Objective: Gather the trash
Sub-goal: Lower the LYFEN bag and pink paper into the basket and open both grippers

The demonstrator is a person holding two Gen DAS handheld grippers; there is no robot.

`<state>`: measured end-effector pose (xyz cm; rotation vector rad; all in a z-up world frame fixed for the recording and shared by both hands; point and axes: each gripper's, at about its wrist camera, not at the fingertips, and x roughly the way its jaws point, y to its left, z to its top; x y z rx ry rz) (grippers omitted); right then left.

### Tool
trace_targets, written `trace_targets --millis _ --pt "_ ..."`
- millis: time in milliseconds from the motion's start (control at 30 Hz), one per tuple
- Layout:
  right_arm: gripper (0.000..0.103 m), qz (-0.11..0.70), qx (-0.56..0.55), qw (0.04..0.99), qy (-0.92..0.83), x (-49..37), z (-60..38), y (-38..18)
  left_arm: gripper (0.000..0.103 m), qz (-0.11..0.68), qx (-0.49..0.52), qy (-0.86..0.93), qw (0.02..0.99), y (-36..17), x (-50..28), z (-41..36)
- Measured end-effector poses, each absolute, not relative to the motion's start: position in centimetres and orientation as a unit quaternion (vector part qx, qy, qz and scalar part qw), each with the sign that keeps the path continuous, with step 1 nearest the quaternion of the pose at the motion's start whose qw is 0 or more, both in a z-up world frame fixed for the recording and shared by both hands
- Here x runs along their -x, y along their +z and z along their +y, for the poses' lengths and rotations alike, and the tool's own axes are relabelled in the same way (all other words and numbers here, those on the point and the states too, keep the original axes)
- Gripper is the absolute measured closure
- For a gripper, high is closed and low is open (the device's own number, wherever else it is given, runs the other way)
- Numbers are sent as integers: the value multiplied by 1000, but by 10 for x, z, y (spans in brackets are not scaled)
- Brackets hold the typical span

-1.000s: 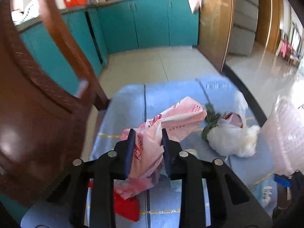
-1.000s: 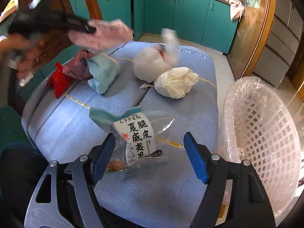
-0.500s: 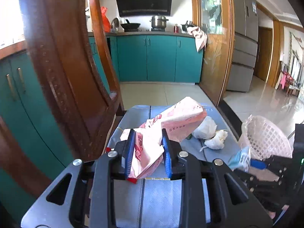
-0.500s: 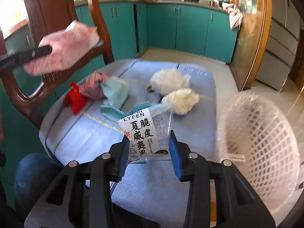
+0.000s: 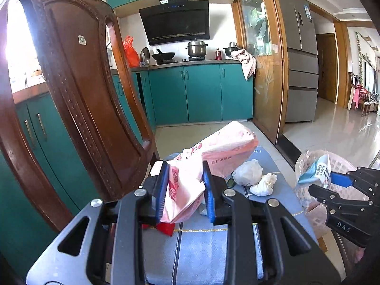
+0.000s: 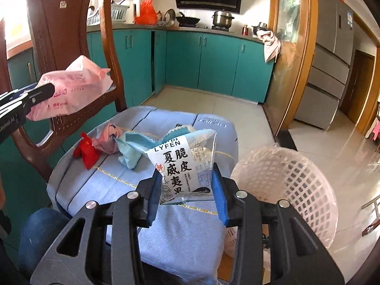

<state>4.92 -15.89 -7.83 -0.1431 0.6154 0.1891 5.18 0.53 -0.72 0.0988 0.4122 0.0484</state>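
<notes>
My left gripper (image 5: 185, 178) is shut on a pink tissue pack (image 5: 220, 152) and holds it high above the blue-covered seat (image 5: 201, 244); it also shows in the right wrist view (image 6: 71, 87). My right gripper (image 6: 187, 185) is shut on a clear and teal LYFEN snack wrapper (image 6: 185, 163), held above the seat, left of the white mesh basket (image 6: 292, 190). Red (image 6: 86, 152), pink (image 6: 108, 140) and teal (image 6: 129, 152) wrappers lie on the seat. Two white crumpled wads (image 5: 254, 178) lie at its far end.
A carved wooden chair back (image 5: 83, 109) rises close on the left. Teal kitchen cabinets (image 5: 199, 92) stand behind across a tiled floor. A wooden door frame (image 5: 273, 71) and a grey fridge (image 5: 301, 71) are at the right. The basket (image 5: 337, 166) stands right of the seat.
My right gripper closed on the snack wrapper and lifted it off the seat. My left gripper rose higher with the pink pack.
</notes>
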Motion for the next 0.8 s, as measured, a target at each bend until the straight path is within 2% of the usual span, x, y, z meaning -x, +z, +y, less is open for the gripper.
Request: trace_targets --millis 500,800 --pt "63 280 42 957 57 -37 -201 -61 75 188 -49 -11 981 3 -43 -20" --pt "63 272 8 962 -29 -24 -280 -58 75 202 -47 -116 971 -9 -62 -92"
